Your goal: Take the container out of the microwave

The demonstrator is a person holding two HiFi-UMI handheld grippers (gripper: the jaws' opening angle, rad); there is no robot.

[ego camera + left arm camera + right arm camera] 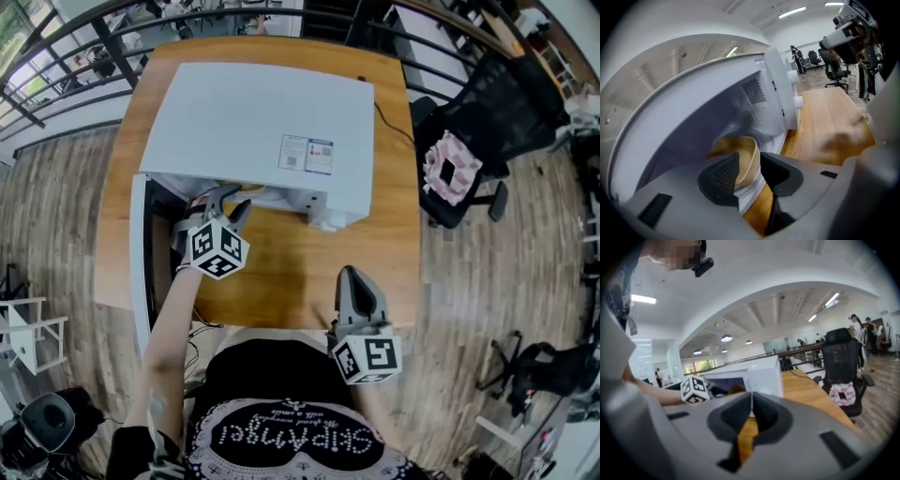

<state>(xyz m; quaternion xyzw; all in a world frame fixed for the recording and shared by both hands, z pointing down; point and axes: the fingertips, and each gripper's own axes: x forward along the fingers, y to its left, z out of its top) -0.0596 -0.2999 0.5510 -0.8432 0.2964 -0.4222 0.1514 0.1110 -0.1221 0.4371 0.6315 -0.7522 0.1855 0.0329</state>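
The tan container [746,149] sits inside the open microwave [253,122], its near wall lined up with the gap of my left gripper [750,159], whose jaws are spread wide and grip nothing. I'd ease in until the wall sits between the pads, close gently, and draw it out level. My right gripper [751,411] hangs pressed together over the wooden table [281,272].

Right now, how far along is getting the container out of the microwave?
Done: the door is open. In hand: the left tongs, open, reach into the microwave with the rim of the container between them, not yet clamped. Left: grip, lift it out. Right tongs sit shut over the table.
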